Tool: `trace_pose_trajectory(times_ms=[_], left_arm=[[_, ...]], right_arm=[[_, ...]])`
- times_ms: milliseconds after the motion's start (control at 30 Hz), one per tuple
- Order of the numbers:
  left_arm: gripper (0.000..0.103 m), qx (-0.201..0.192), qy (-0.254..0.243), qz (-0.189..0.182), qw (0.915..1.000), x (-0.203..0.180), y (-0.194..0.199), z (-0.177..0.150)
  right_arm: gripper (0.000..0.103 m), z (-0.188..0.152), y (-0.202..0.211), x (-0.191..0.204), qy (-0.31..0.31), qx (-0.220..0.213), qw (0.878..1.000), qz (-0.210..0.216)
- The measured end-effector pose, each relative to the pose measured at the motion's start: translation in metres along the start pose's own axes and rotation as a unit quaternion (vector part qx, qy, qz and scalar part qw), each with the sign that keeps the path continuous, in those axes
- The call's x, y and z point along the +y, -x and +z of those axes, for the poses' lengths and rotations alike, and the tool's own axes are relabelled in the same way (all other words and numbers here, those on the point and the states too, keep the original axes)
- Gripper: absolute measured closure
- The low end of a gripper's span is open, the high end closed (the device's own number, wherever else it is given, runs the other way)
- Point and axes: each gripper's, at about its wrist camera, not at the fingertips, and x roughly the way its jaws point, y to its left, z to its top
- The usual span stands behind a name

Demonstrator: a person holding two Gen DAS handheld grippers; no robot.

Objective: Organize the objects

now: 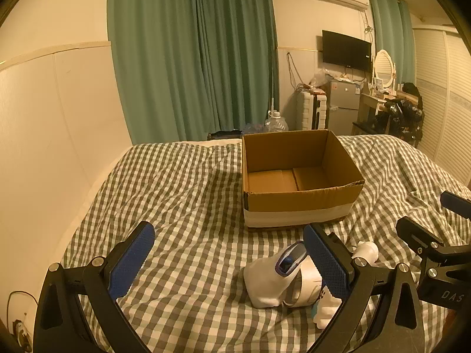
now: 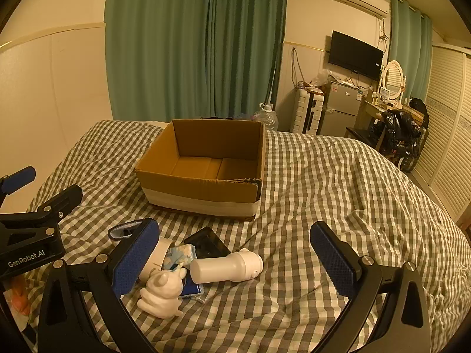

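An open, empty cardboard box (image 1: 297,206) (image 2: 203,197) stands on the checked bedspread (image 1: 188,194) (image 2: 338,194). In front of it lies a pile of small things: a white pouch with a dark-rimmed opening (image 1: 268,279), a white bottle (image 2: 226,266) (image 1: 366,251) on its side, a white animal figurine (image 2: 162,292), a black flat case (image 2: 207,242) and a light blue packet (image 2: 181,253). My left gripper (image 1: 229,261) is open and empty, left of the pile. My right gripper (image 2: 235,261) is open and empty above the bottle.
Green curtains (image 1: 194,56) hang behind the bed. A water jug (image 1: 275,123), a white suitcase (image 2: 307,114), a small fridge (image 2: 341,108) and a cluttered dressing table (image 2: 394,117) stand at the far right. A wall (image 1: 53,123) runs along the bed's left side.
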Motion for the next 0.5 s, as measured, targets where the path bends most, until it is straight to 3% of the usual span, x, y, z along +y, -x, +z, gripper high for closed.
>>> trace_pose_trajectory(times_ms=[500], left_arm=[[0.000,-0.006,-0.009,-0.001,0.9999,-0.0036,0.0029,-0.0023]], right_arm=[[0.000,-0.0004,0.0049,-0.0042,-0.004,-0.004,1.000,-0.003]])
